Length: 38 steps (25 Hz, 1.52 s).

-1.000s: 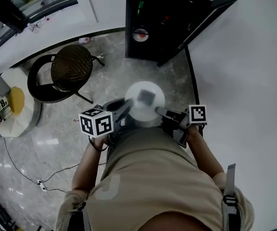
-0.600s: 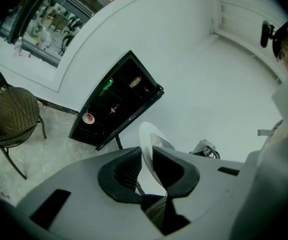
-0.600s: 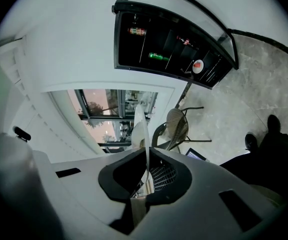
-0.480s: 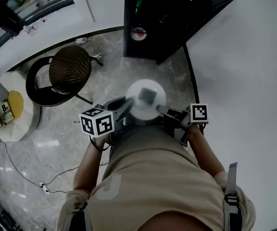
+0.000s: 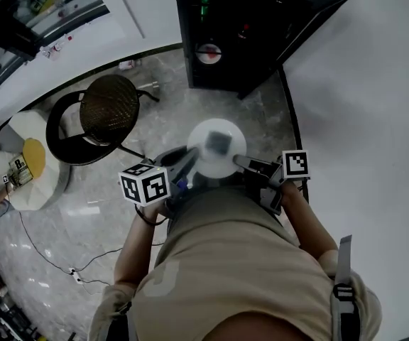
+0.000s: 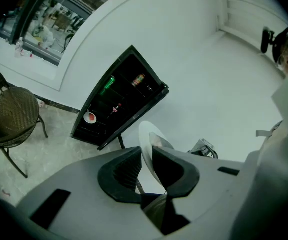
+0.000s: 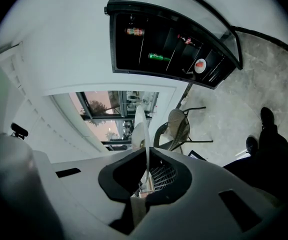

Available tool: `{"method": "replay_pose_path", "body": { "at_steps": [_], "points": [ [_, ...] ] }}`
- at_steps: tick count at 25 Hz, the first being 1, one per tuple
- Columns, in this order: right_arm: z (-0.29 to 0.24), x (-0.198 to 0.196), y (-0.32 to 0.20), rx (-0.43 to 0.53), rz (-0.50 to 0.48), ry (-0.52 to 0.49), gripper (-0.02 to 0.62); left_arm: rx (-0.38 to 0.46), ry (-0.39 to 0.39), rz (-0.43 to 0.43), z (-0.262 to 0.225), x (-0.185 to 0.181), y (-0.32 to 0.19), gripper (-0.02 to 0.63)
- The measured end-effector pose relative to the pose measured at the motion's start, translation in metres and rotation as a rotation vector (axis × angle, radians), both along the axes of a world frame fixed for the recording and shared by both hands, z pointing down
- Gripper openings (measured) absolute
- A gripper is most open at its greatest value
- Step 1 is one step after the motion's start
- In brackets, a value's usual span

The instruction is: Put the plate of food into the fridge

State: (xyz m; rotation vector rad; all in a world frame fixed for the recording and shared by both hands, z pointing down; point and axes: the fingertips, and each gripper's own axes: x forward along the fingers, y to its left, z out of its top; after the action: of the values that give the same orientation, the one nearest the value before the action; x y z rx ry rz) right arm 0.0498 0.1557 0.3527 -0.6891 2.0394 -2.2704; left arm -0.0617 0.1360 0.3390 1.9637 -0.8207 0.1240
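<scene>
Left gripper [image 5: 188, 156], right gripper [image 5: 241, 163]: jaws clamped on opposite rims of the plate [image 5: 216, 160]. The plate, food [image 5: 219, 142] on it, is in front of the open fridge [image 5: 226, 41], above the floor [image 5: 169, 109].

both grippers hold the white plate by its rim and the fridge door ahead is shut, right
Not quite. The left gripper and right gripper do hold the white plate by its rim, but the fridge door stands open, not shut; the head view shows it swung out to the right.
</scene>
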Motion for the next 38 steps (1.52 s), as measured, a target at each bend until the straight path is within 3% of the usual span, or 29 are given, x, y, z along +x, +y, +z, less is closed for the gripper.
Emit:
{"method": "replay_pose_path", "body": {
  "at_steps": [23, 34, 38],
  "points": [
    [-0.010, 0.074, -0.091, 0.042, -0.101, -0.052, 0.028, 0.000, -0.077, -0.081, -0.015, 0.072, -0.070, 0.071],
    [-0.002, 0.088, -0.109, 0.049, -0.106, -0.052, 0.028, -0.027, -0.114, -0.130, -0.010, 0.083, -0.080, 0.071],
    [-0.004, 0.088, -0.121, 0.097, -0.112, -0.055, 0.028, -0.045, -0.117, -0.146, -0.005, 0.086, -0.085, 0.071]
  ]
}}
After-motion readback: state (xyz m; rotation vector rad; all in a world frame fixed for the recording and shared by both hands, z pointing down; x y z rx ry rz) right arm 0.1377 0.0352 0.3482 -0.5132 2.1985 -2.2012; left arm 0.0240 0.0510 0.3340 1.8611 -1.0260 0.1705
